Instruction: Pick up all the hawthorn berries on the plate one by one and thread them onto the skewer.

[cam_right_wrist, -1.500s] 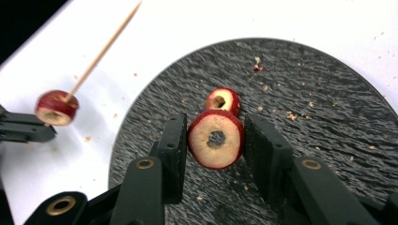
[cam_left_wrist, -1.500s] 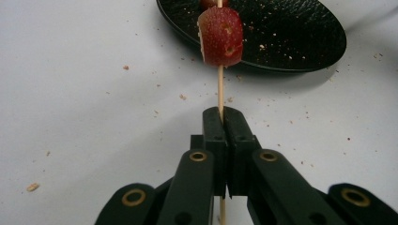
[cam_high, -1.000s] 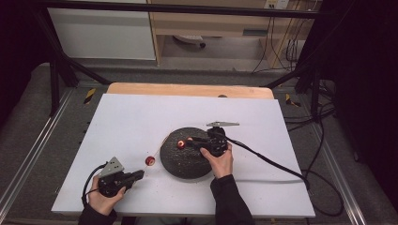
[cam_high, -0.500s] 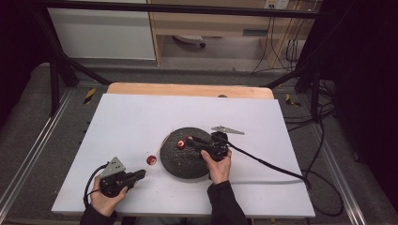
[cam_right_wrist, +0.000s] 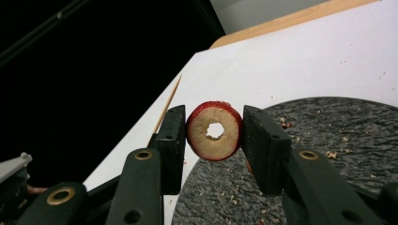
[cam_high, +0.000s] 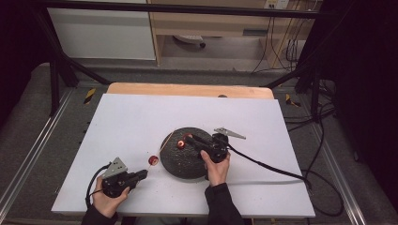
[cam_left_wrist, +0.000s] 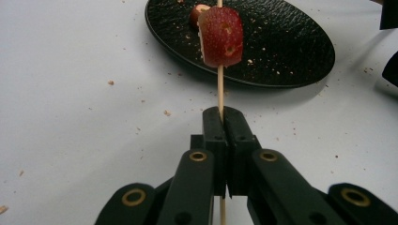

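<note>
Threading fruit is under way: the left gripper, beside the black plate, clamps a skewer carrying one red piece, while the right gripper pinches a cored fruit ring above the plate, whose hole must next meet the skewer tip.

A lab-like recording room: a white-topped table stands inside a black metal frame, with cables hanging behind it and grey carpet around.
</note>
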### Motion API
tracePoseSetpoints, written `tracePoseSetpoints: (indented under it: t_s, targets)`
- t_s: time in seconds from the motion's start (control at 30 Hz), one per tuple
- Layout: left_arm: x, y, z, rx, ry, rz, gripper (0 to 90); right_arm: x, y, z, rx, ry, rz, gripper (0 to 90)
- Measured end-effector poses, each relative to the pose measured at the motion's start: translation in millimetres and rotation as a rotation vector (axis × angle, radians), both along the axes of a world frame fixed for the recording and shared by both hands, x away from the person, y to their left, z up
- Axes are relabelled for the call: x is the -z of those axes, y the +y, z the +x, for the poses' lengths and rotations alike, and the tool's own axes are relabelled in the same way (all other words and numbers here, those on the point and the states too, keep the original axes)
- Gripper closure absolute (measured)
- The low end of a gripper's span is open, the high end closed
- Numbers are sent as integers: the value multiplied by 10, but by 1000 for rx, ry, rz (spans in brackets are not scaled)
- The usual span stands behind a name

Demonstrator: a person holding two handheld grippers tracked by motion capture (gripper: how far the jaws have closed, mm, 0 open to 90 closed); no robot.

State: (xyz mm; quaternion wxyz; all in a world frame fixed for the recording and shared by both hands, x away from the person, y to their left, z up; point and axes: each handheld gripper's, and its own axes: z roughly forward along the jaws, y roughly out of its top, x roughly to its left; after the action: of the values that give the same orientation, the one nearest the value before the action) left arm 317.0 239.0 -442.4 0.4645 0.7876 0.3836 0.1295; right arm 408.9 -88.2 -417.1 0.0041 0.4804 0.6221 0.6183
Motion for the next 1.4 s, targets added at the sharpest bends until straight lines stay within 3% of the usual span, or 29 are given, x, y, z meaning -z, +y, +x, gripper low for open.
tracePoseSetpoints:
  t_s: [0.7,1.4]
  targets:
    - [-4,-122,-20,19,-11,-1,885,-119,-48,87,83,-56,94,614]
    - [15,-302,-45,44,-30,-13,885,-112,-39,152,133,-100,158,614]
